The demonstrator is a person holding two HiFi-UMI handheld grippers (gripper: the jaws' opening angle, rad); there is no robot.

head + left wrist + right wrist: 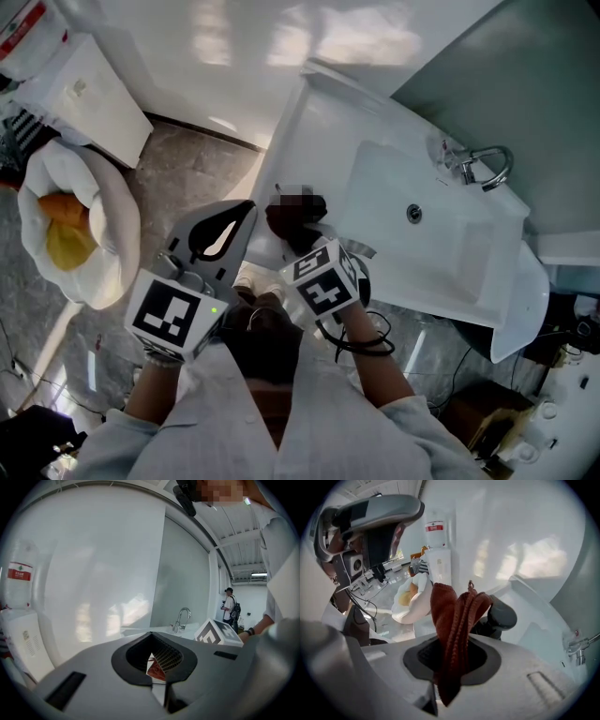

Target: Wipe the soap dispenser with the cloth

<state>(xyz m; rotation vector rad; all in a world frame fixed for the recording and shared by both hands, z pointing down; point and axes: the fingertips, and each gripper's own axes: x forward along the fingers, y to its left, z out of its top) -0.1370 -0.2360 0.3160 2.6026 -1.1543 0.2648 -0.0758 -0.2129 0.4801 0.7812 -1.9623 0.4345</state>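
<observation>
My right gripper (449, 667) is shut on a rust-red knitted cloth (454, 616), which stands up in folds from between the jaws. Just behind the cloth is a dark rounded soap dispenser (502, 615), at the near edge of the white counter; the cloth hides part of it. From the head view the cloth (286, 221) shows as a dark bunch ahead of the right gripper's marker cube (323, 281). My left gripper (246, 208) is to the left of it, raised off the counter, jaws closed tip to tip with nothing held.
A white sink basin (441, 234) with a chrome faucet (487, 169) lies to the right of the dispenser. On the floor at left are a white bag holding something orange (66, 230) and a white box (89, 98). A person stands far off (229, 606).
</observation>
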